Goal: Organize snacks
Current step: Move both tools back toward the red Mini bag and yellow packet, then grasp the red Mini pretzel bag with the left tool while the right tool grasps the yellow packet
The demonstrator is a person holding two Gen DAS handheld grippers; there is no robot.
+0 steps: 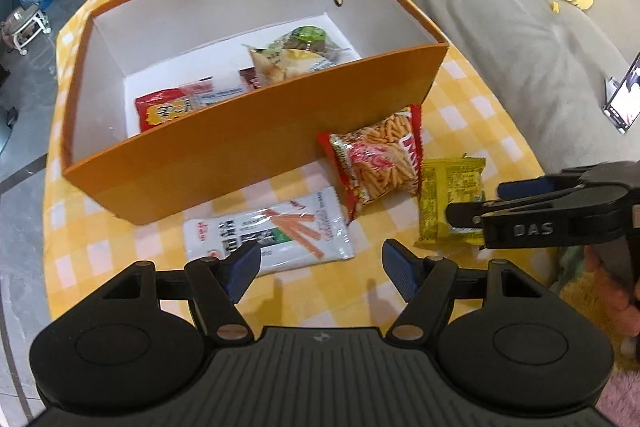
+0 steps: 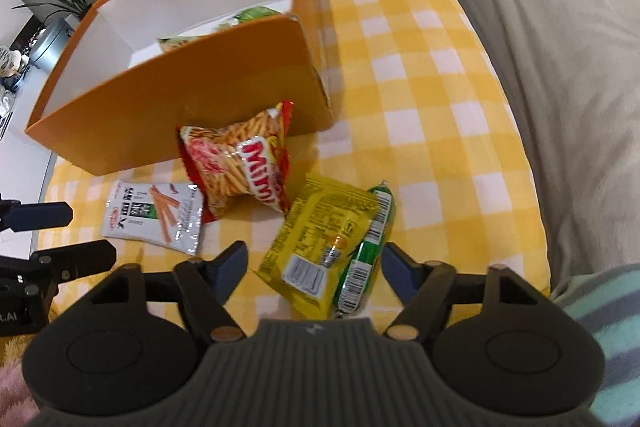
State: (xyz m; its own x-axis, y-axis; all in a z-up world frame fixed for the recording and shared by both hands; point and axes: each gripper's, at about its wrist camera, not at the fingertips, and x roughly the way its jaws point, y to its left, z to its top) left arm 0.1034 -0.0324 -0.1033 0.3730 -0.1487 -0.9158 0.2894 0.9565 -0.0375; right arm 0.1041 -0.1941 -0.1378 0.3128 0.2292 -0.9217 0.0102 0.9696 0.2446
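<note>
The orange box (image 1: 224, 147) stands on the yellow-checked bench (image 2: 420, 107), several snack packets already inside it. In front of its near wall lie a white stick-snack packet (image 1: 276, 231), a red Mimi packet (image 2: 244, 171) leaning on the wall, a yellow packet (image 2: 320, 247) and a green sausage pack (image 2: 368, 259). The left gripper (image 1: 320, 263) has its fingers spread above the white packet's near edge. The right gripper (image 2: 316, 263) has its fingers spread to either side of the yellow and green packs, clear of both.

Your orange box (image 1: 224, 163) sits open at twelve o'clock, several packets already inside. Leaning on its front wall: the red stick-snack bag (image 2: 244, 167). At nine lies the flat white packet (image 2: 156, 217); at five, the yellow packet (image 2: 320, 247) overlapping a green one (image 2: 370, 259).
</note>
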